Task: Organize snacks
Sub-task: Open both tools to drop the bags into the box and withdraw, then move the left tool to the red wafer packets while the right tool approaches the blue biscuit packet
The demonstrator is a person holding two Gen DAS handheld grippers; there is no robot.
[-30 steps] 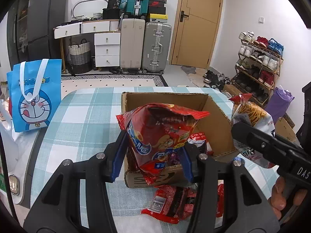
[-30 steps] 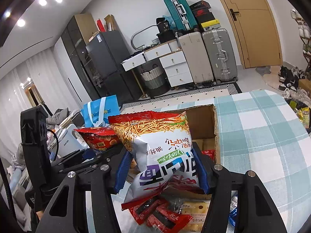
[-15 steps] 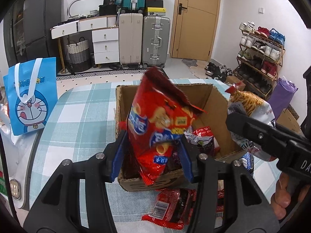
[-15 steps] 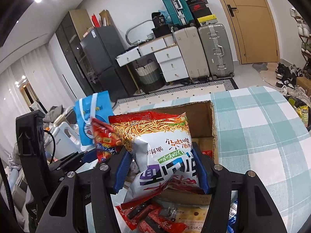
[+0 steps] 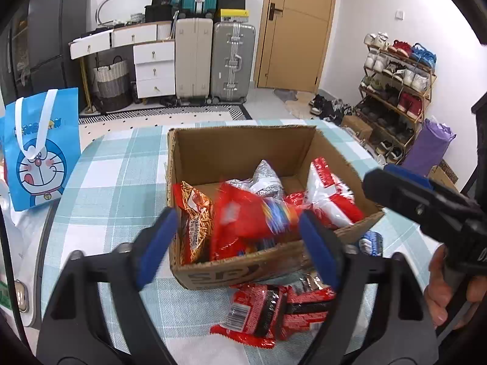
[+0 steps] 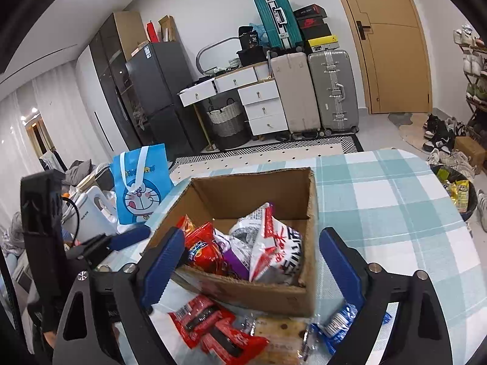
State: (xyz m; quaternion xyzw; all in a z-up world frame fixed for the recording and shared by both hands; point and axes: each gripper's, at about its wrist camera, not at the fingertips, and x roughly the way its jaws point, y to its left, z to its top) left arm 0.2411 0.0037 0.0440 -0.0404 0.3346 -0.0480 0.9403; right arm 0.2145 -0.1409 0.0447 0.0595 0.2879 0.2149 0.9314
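An open cardboard box [image 5: 243, 149] [image 6: 252, 188] stands on the checked tablecloth with several snack bags inside. My left gripper [image 5: 237, 249] hovers at the box's near wall, jaws opening. A blurred red chip bag [image 5: 252, 213] drops between its pads, and neither pad presses on it. My right gripper [image 6: 252, 264] is opening too, with nothing held. A white and red noodle-snack bag [image 6: 274, 249] lies in the box just ahead of it. The red chip bag [image 6: 202, 251] shows at the box's left side.
Red packets [image 5: 274, 313] [image 6: 213, 325] and a blue packet [image 6: 338, 325] lie on the table in front of the box. A blue cartoon gift bag [image 5: 39, 149] [image 6: 140, 182] stands at the table's left edge. The right gripper [image 5: 426, 203] and a hand [image 5: 441, 289] are at the right.
Both grippers opened and let go of their bags. The red chip bag and the noodle-snack bag fell from above the box into it.
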